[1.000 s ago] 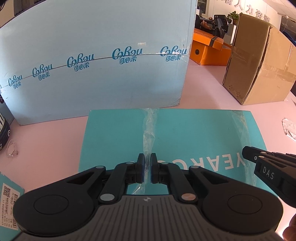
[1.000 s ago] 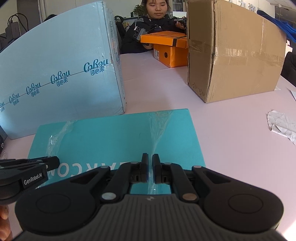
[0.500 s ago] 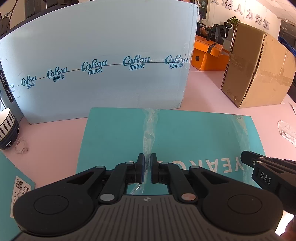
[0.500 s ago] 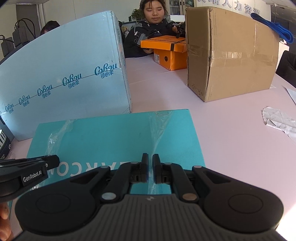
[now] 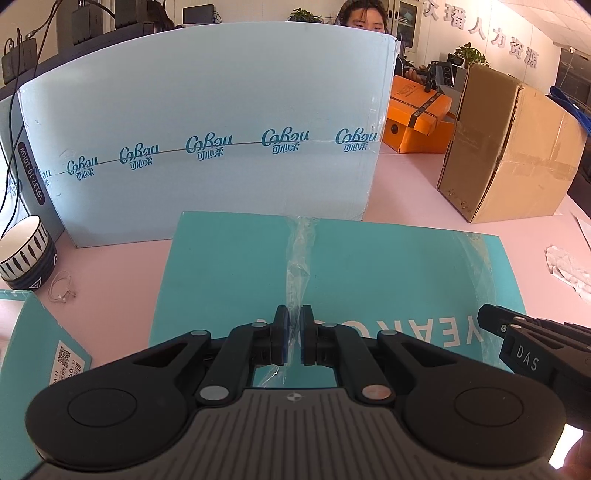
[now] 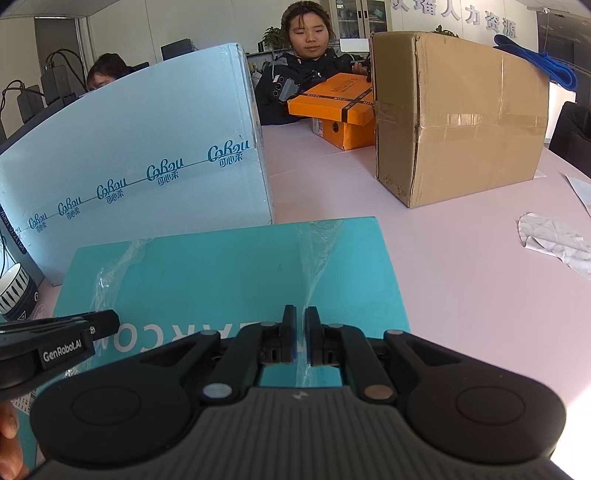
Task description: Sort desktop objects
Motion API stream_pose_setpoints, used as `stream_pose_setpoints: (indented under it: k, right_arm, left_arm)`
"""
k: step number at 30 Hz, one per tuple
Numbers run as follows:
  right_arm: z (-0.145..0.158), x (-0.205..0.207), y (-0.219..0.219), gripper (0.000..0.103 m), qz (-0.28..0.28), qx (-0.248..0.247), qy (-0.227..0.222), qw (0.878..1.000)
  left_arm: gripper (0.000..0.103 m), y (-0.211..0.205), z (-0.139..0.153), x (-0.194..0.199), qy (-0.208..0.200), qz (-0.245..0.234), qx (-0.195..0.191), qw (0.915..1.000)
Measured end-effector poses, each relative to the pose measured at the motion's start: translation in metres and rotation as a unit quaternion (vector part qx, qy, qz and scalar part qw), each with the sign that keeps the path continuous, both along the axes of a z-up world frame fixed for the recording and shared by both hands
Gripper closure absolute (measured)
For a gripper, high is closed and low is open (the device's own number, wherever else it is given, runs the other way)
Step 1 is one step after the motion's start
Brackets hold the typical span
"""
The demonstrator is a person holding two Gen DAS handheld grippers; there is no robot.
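Both grippers have risen, lifting the teal box's near edge; more of the blue carton (image 5: 207, 140) shows. Left gripper (image 5: 291, 339) and right gripper (image 6: 300, 338) each pinch a strip of clear tape on the teal box (image 5: 369, 280). Tape could peel or tear, dropping the box onto the pink table (image 6: 461, 295).

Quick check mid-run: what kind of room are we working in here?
Most likely an office: large Chinese wall lettering, potted plants, seated people across a pink table with shipping boxes.

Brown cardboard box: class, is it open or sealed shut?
Sealed shut: on the brown cardboard box clear tape runs unbroken along the visible seams.
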State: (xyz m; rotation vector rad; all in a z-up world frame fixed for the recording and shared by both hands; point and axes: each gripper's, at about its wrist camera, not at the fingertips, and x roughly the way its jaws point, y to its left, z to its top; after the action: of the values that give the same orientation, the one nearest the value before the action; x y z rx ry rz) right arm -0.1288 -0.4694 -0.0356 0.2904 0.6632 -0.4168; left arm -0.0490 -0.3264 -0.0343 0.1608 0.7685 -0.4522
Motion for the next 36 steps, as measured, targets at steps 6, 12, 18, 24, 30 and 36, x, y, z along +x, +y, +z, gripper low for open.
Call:
stream_pose_setpoints:
  k: [6, 12, 18, 24, 30, 36]
  right_arm:
    - [0.007, -0.007, 0.007, 0.095, -0.005, 0.001, -0.007, 1.000]
    - [0.015, -0.014, 0.015, 0.095, -0.009, 0.000, -0.013, 1.000]
    - [0.016, -0.020, 0.023, 0.095, -0.010, 0.005, -0.015, 1.000]
    - [0.017, -0.024, 0.029, 0.095, -0.013, 0.009, -0.015, 1.000]
    - [0.022, -0.026, 0.035, 0.095, -0.014, 0.006, -0.020, 1.000]
    - [0.031, -0.031, 0.040, 0.094, -0.017, 0.010, -0.028, 0.999]
  left_arm:
    - [0.099, 0.006, 0.009, -0.006, -0.003, -0.001, -0.005, 1.0000]
    - [0.099, 0.014, 0.013, -0.011, -0.001, -0.001, -0.008, 1.0000]
    - [0.099, 0.023, 0.019, -0.015, -0.005, 0.000, -0.012, 0.9999]
    - [0.099, 0.029, 0.023, -0.019, -0.009, 0.000, -0.015, 0.9998]
    - [0.099, 0.035, 0.029, -0.024, -0.012, 0.000, -0.019, 0.9997]
    - [0.099, 0.044, 0.041, -0.030, -0.021, -0.001, -0.029, 0.9994]
